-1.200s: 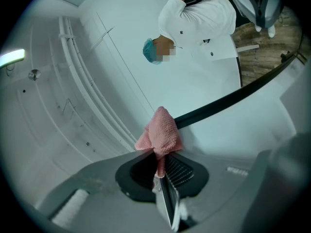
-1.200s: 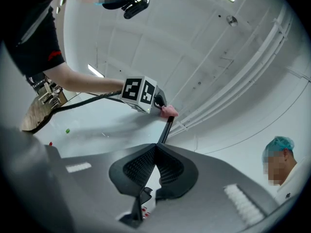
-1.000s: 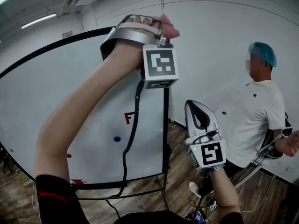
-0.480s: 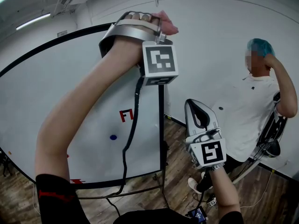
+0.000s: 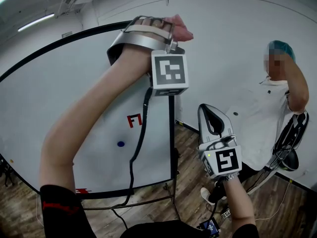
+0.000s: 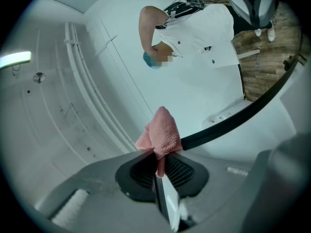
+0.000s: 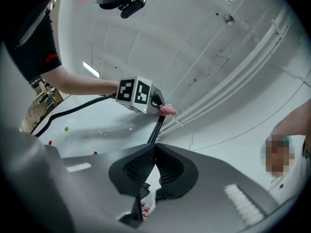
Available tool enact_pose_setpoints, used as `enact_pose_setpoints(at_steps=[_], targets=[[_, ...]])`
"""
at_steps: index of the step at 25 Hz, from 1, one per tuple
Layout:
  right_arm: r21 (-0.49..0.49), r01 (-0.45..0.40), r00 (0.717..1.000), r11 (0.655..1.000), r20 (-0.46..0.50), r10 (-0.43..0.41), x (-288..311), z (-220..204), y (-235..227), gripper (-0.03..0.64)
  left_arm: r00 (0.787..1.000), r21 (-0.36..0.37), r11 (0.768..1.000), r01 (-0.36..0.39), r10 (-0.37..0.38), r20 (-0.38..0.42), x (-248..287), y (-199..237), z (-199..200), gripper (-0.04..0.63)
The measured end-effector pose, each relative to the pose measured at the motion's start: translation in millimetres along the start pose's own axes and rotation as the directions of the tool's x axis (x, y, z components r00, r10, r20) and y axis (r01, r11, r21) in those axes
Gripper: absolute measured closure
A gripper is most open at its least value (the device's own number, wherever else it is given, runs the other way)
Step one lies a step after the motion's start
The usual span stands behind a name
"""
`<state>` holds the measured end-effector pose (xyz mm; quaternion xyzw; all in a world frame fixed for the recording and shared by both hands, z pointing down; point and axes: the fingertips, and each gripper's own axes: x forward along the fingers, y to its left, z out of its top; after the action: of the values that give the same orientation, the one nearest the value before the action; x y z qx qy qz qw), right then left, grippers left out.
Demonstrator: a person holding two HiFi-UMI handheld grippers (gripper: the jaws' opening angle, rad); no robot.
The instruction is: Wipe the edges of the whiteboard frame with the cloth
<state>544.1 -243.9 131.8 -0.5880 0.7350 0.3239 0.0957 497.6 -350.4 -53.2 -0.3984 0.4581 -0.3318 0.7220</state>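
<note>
**Item 1: cloth (image 6: 163, 132).** Pink, coarse-knit, bunched into a small wad. It is pinched in the clenched left gripper (image 6: 158, 158) and sticks out past the jaw tips.
- Location: raised overhead at the upper right corner of the black whiteboard frame (image 5: 171, 128), apparently touching it.
- Change over the last 1 s: the left gripper has barely shifted and the cloth remains at that same corner. A bystander (image 5: 280, 108) has lifted an arm.
- Reading: the wipe seems to dwell at the corner, probably between the top edge and the right edge. The right edge likely remains to be done.

**Item 2: right gripper (image 5: 212, 123).** Jaws closed on nothing, held low beside the frame's right edge, idle.
</note>
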Motion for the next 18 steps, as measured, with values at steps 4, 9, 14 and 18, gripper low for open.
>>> enact_pose_setpoints(at_steps=[4, 9, 14, 18], targets=[[0.024, -0.005, 1.000, 1.000, -0.003, 0.005, 2.0, -2.9, -1.7, 0.615, 0.999, -0.055, 0.998, -0.013, 0.016, 0.052, -17.5, -2.3, 11.7, 0.563], [0.053, -0.008, 1.000, 0.999, -0.007, 0.009, -1.6, -13.9, 4.1, 0.615, 0.992, -0.132, 0.991, -0.024, 0.040, 0.117, -46.3, -23.6, 27.5, 0.563], [0.086, -0.003, 1.000, 0.996, -0.013, 0.004, 0.3, -21.8, 6.2, 0.615, 0.989, -0.132, 0.991, 0.029, -0.009, 0.147, -67.4, -63.9, 29.8, 0.563], [0.131, 0.013, 1.000, 0.991, -0.029, -0.009, 2.8, -27.7, 2.9, 0.615, 0.982, -0.161, 0.986, 0.047, -0.016, 0.187, -85.3, -89.4, 34.7, 0.563]])
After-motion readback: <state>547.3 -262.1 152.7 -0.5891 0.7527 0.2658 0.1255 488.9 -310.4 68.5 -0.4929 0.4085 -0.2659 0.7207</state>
